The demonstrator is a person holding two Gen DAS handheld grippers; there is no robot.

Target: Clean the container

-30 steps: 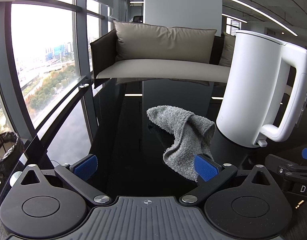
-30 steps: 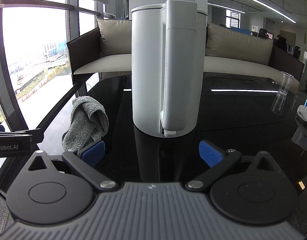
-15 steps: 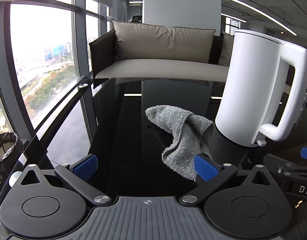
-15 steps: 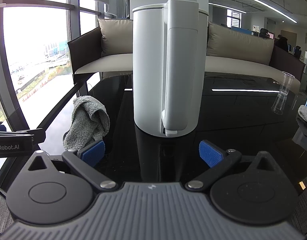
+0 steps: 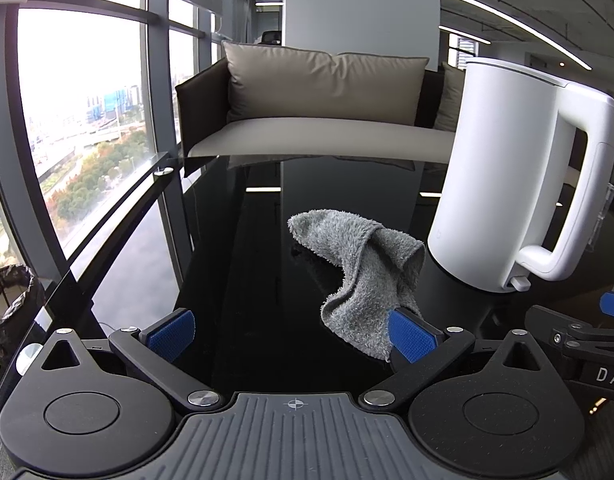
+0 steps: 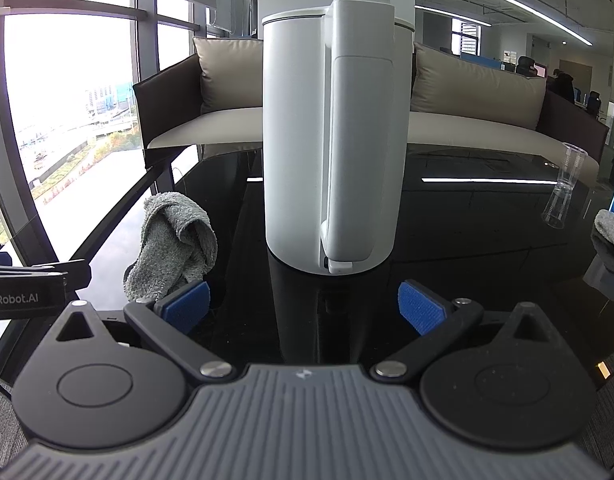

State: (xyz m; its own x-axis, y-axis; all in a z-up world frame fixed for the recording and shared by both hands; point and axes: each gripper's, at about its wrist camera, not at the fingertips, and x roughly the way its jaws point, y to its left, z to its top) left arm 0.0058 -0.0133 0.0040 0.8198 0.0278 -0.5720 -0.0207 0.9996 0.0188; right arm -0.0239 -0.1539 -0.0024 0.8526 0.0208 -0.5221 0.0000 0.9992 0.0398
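Observation:
A white electric kettle stands upright on the black glass table, its handle facing my right gripper, which is open and empty just short of it. The kettle also shows at the right of the left wrist view. A crumpled grey cloth lies on the table left of the kettle; it also shows in the right wrist view. My left gripper is open and empty, its right fingertip close to the cloth's near end.
A beige sofa stands behind the table. Tall windows run along the left, with a lined bin below. A clear plastic cup and another grey cloth sit at the table's right.
The left wrist view has shifted slightly: cloth and kettle sit a little further left. The right gripper has backed off a touch from the kettle. Both stay open.

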